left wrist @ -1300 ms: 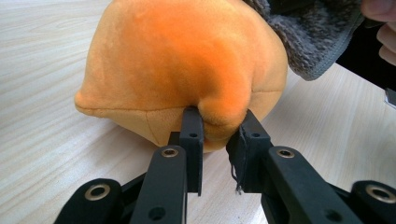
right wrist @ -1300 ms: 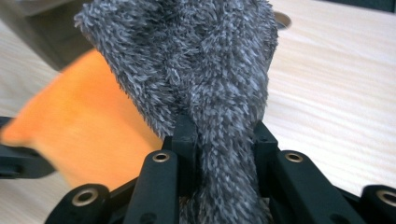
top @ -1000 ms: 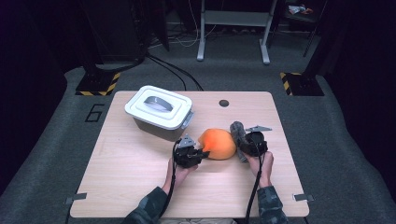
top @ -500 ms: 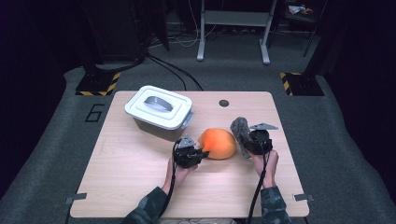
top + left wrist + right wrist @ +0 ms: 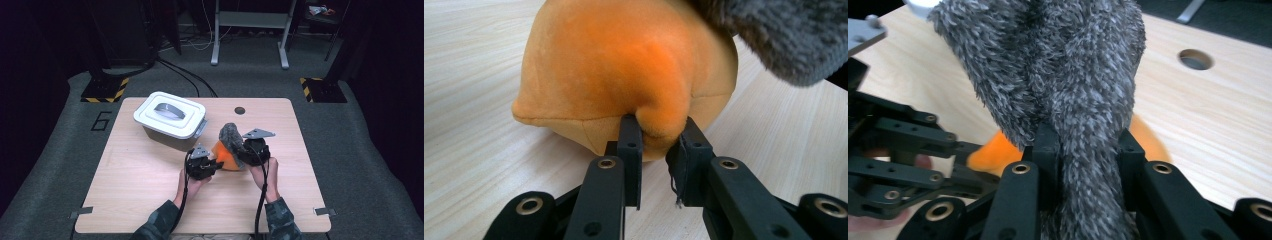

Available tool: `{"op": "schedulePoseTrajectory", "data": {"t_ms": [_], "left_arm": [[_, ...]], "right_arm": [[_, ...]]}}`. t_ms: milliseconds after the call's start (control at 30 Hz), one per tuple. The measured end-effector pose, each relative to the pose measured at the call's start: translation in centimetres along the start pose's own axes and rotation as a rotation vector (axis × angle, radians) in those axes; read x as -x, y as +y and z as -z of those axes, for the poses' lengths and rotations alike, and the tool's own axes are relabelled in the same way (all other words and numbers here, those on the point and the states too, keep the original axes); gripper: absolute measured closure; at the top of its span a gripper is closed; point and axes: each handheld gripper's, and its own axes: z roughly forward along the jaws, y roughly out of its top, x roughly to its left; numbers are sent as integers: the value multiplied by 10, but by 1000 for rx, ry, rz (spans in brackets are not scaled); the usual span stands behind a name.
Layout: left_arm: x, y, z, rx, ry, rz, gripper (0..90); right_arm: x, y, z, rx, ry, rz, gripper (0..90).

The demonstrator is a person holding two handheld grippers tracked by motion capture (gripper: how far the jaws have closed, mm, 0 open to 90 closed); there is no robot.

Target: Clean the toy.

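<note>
**Grey cover pulled off an orange plush**

The left gripper [image 5: 204,166] is clamped on a fold of the orange plush [image 5: 225,156], pinning it to the table [image 5: 140,195] — likely an anchor, so the toy stays put. The right gripper [image 5: 248,150] is pinched tight on the shaggy grey cover [image 5: 231,136], held above and touching the plush at mid-table, near the lidded white box [image 5: 170,120]. The plush looks smooth, rounded and seamed (soft enough to bunch between the jaws); the cover is long-piled, limp — draping.
</note>
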Motion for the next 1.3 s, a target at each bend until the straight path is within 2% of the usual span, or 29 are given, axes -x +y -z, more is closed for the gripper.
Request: {"op": "schedulePoseTrajectory", "data": {"t_ms": [100,267,333,433,500,567,600,667,733,800,967,1033,1100,1167,1200,1300], "left_arm": [[0,0,-1,4,2,-12,764],[0,0,-1,-1,8,-19,764],[1,0,-1,-7,4,-10,764],[1,0,-1,-1,12,-17,765],[0,0,0,-11,5,-17,765],[0,-1,-1,-6,8,-9,765],[0,-2,-1,-6,7,-5,765],[1,-2,-1,-6,7,-2,765],[0,-2,-2,-2,1,-9,765],[0,-2,-2,-2,5,-11,765],[-1,-3,-2,1,2,-2,765],[-1,-3,-2,1,2,-2,765],[-1,-4,-2,-2,-1,-2,765],[-1,-4,-2,-3,-2,0,765],[-1,-4,-2,-2,-3,4,765],[-2,-4,-3,2,-1,0,765]], "right_arm": [[-1,0,-5,-9,24,-11,705],[-1,-2,-11,-31,-21,19,705],[-1,-2,-11,-31,-25,25,705],[3,-4,-10,-34,-43,24,704],[9,-7,-9,-35,-64,-5,703],[13,-9,-8,-36,-67,-11,703],[20,-14,-6,-45,-82,-27,702],[23,-15,-6,-42,-90,-41,701],[36,-24,-6,-54,-103,-72,699],[40,-26,-7,-54,-104,-80,698],[58,-38,-12,-75,-114,-144,697],[60,-40,-13,-83,-111,-157,698],[66,-46,-17,-98,-128,-179,697],[67,-48,-19,-106,-129,-180,698],[70,-52,-22,-123,-130,-201,698],[74,-55,-26,-140,-133,-207,698]]}}
